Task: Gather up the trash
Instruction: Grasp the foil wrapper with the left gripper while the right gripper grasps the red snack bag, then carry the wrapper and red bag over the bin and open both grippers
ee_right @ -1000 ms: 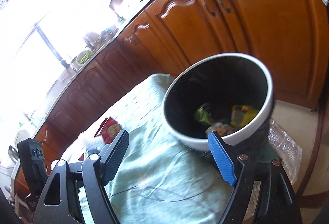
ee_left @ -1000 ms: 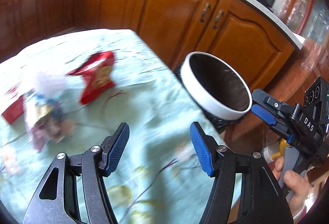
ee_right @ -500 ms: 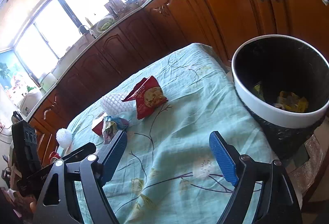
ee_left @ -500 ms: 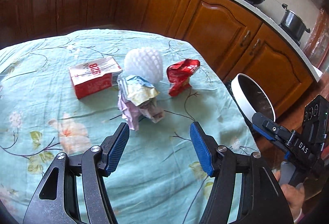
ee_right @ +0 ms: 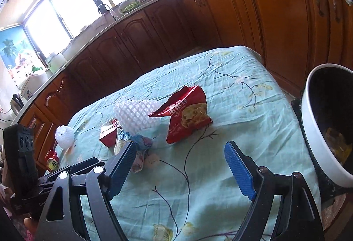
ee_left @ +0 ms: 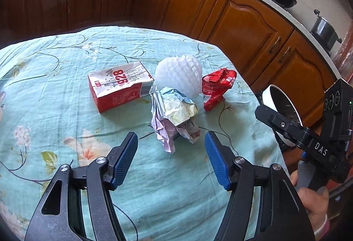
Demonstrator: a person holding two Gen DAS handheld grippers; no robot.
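Observation:
Trash lies on the teal flowered tablecloth (ee_left: 55, 90): a red and white carton (ee_left: 119, 88), a white foam fruit net (ee_left: 178, 74), a red snack bag (ee_left: 217, 88) and a crumpled paper wad (ee_left: 174, 117). My left gripper (ee_left: 171, 160) is open and empty, just short of the wad. My right gripper (ee_right: 179, 164) is open and empty above the cloth, near the snack bag (ee_right: 187, 115), foam net (ee_right: 136, 115) and wad (ee_right: 136, 148). A white-rimmed black trash bin (ee_right: 320, 130) with trash inside stands off the table's right edge.
A second foam net (ee_right: 64, 136) and a red can (ee_right: 51, 160) sit at the far left of the table. Wooden kitchen cabinets (ee_left: 176, 4) run behind the table. The bin also shows in the left wrist view (ee_left: 278, 99), behind the right gripper's body.
Both grippers have swung away from the bin toward the table's trash pile. The left gripper now faces the paper wad closely. Both stayed open and empty.

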